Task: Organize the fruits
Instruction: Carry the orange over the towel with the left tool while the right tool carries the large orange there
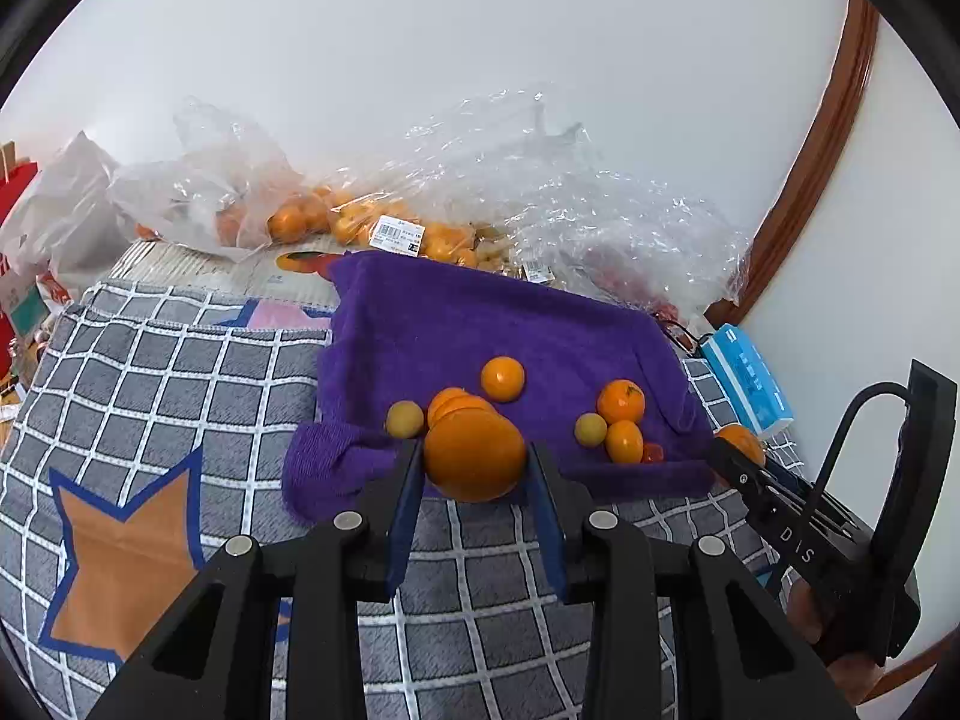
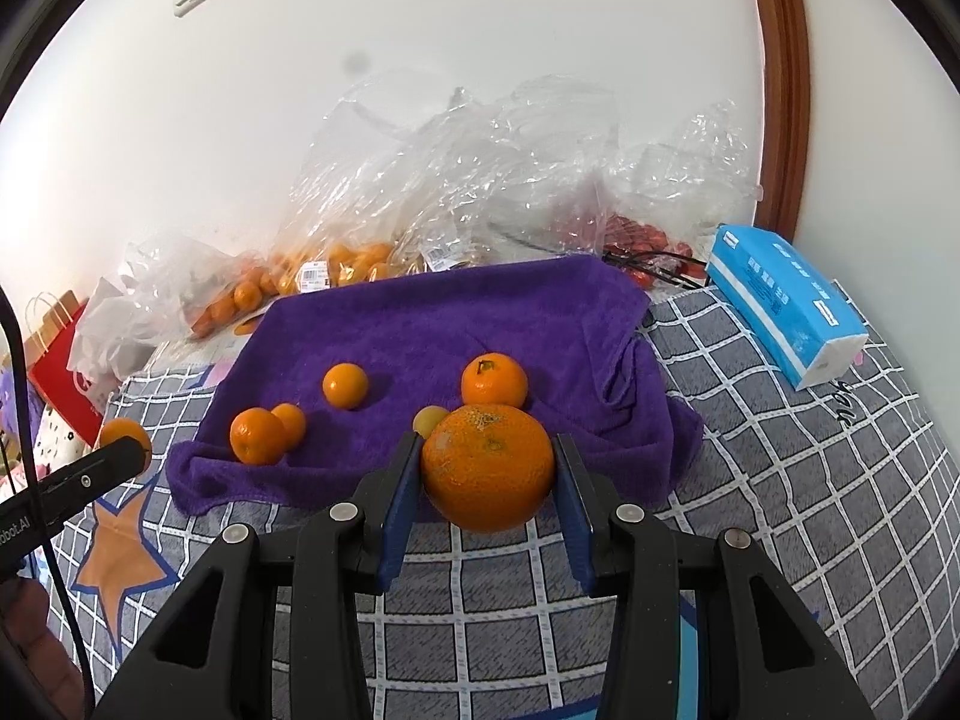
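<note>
In the left wrist view my left gripper (image 1: 474,465) is shut on a medium orange (image 1: 474,450) over the near edge of a purple towel (image 1: 480,318). Loose on the towel lie several oranges, among them one at the middle (image 1: 503,378) and a stalked mandarin (image 1: 621,401), plus two small yellow fruits (image 1: 405,419). My right gripper (image 2: 487,474) is shut on a large orange (image 2: 487,462) above the same towel's (image 2: 432,312) front edge. Each gripper shows in the other's view, at the right (image 1: 735,456) and at the left (image 2: 135,453).
Crumpled clear bags of oranges (image 1: 312,216) and of red fruit (image 2: 642,240) lie behind the towel against the wall. A blue tissue pack (image 2: 786,306) sits at the right. The grey checked cloth (image 2: 810,480) covers the surface. A red paper bag (image 2: 60,372) stands at the left.
</note>
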